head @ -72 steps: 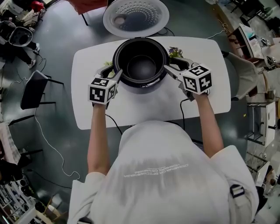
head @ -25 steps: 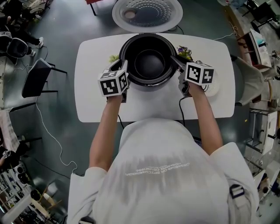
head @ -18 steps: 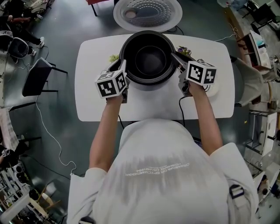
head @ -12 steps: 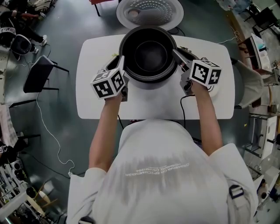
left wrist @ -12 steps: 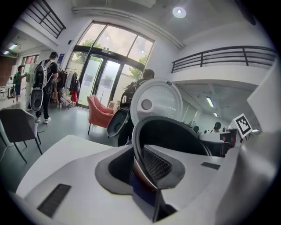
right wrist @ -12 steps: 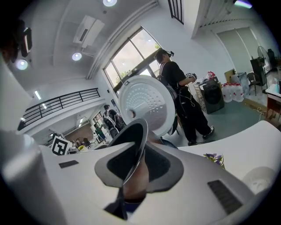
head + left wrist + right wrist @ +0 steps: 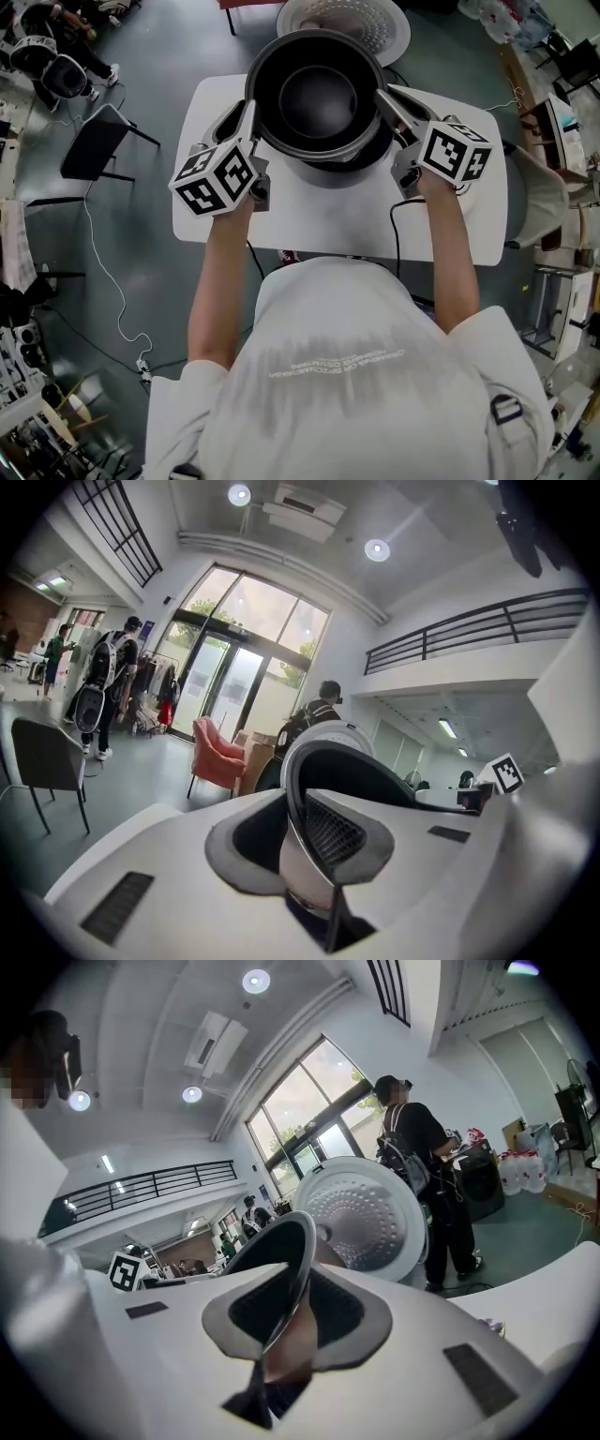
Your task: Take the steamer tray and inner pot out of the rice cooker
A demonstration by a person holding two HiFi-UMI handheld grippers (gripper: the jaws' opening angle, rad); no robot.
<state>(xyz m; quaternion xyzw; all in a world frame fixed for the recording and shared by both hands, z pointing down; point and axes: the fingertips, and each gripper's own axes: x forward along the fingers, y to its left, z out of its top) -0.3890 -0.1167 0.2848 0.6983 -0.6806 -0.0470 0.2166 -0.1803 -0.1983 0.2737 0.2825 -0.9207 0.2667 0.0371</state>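
The inner pot point(image 7: 314, 89) hangs clear of the rice cooker point(image 7: 361, 169), carried by its rim between the two claws. The left gripper point(image 7: 248, 109) pinches the rim on one side and the right gripper point(image 7: 382, 97) pinches the opposite side. Each gripper view shows the thin metal lip running between the dark pads with the jaws pressed onto it. Both pairs of jaws have just been closing, tightening on that lip. A second ago the pot sat down inside the cooker's body, level with the claws' tips. Now it fills far more of the head view, and the cooker's dark opening shows below it, a little toward the right gripper's side, so both claws have risen together and taken the pot with them. Beyond the claws' tips stands the cooker's open lid point(image 7: 356, 17), upright, its dimpled inner face toward them. Beneath the claws lies the white table point(image 7: 319, 225). The pot looks free of the body, so what is probably left for it is to be carried aside and set down. The steamer tray cannot be picked out in these views, so whether it is already out cannot be told. The hold is on a thin lip at two points only, so uneven lifting could tilt the pot.
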